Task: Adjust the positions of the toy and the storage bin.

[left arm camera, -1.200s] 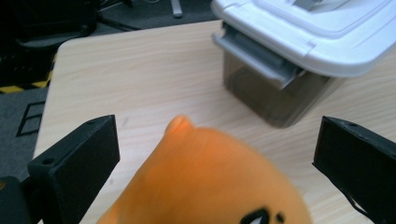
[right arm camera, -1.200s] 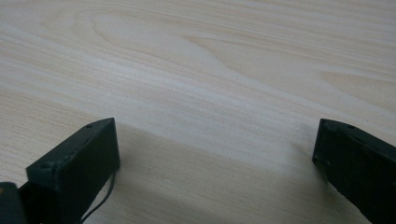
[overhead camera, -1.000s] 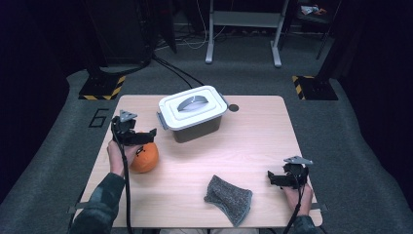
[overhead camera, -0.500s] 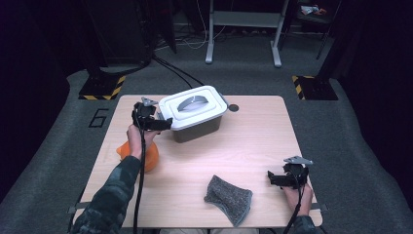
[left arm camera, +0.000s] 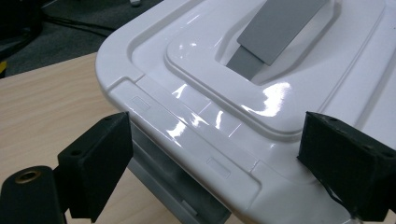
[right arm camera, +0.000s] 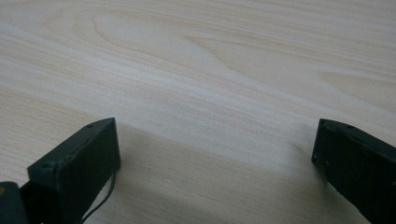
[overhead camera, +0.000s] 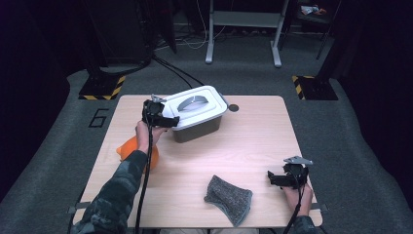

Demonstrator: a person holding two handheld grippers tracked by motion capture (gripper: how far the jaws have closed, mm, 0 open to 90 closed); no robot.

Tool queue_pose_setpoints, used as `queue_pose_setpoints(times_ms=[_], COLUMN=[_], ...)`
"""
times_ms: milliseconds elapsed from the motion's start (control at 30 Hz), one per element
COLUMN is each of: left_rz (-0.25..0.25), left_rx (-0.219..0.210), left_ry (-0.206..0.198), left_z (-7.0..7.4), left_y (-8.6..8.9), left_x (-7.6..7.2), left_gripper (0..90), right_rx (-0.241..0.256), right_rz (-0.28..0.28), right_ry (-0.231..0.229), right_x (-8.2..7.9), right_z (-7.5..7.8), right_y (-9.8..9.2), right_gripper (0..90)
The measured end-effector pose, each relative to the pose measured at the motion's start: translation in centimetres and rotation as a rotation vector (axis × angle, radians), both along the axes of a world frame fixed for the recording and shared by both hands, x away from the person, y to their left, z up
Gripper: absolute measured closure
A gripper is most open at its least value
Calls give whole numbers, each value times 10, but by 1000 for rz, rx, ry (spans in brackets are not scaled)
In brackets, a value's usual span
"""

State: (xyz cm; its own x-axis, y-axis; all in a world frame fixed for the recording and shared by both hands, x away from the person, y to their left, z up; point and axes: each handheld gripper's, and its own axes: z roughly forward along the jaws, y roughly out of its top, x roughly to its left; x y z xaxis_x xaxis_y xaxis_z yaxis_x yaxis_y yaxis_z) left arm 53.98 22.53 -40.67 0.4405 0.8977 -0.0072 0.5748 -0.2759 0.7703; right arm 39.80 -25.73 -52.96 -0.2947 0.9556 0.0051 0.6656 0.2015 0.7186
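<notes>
I'm bringing the left gripper point(overhead camera: 163, 118), jaws spread, to the box lid point(left arm camera: 299, 84) — stiff, glossy, likely slippery (light too) — so I'm grabbing its near-left edge latch point(left arm camera: 187, 140).

A light wooden table point(overhead camera: 272, 141) with a pale grain stands on dark grey carpet point(overhead camera: 350, 146). The room behind it is dim, nearly black at both sides. A white number 6 point(overhead camera: 99, 117) is marked on the floor left of the table. 2 black-and-yellow striped floor plates point(overhead camera: 102, 87) lie beyond the far corners. A grey metal frame point(overhead camera: 243, 29) with 2 legs stands at the back, and black cables point(overhead camera: 178, 73) trail over the floor.
</notes>
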Motion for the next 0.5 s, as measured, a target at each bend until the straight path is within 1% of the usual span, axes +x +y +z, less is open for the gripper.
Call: queue_pose_setpoints(times_ms=[67,100,133,200,267,333,400,500], left_rz=[-12,-31,-35,-53,-65,-65,-71,-74], left_rx=[-15,-21,-19,4,15,19,24,15], left_ry=[5,11,11,3,5,-4,-4,-8], left_z=[-1,-1,-1,0,1,1,1,1], left_y=[0,1,0,-1,-1,-2,-2,-1], left_x=[1,2,2,2,3,3,3,5], left_gripper=[100,99,99,101,103,105,107,111], right_rx=[0,0,0,0,0,0,0,0], right_rz=[-1,-1,-1,-1,-2,-2,-2,-2], right_ry=[-1,-1,-1,-1,-1,-1,-1,-2], right_x=[0,0,0,0,0,0,0,0], right_z=[0,0,0,0,0,0,0,0], right_y=[0,0,0,0,0,0,0,0], right_gripper=[2,2,2,2,2,2,2,2])
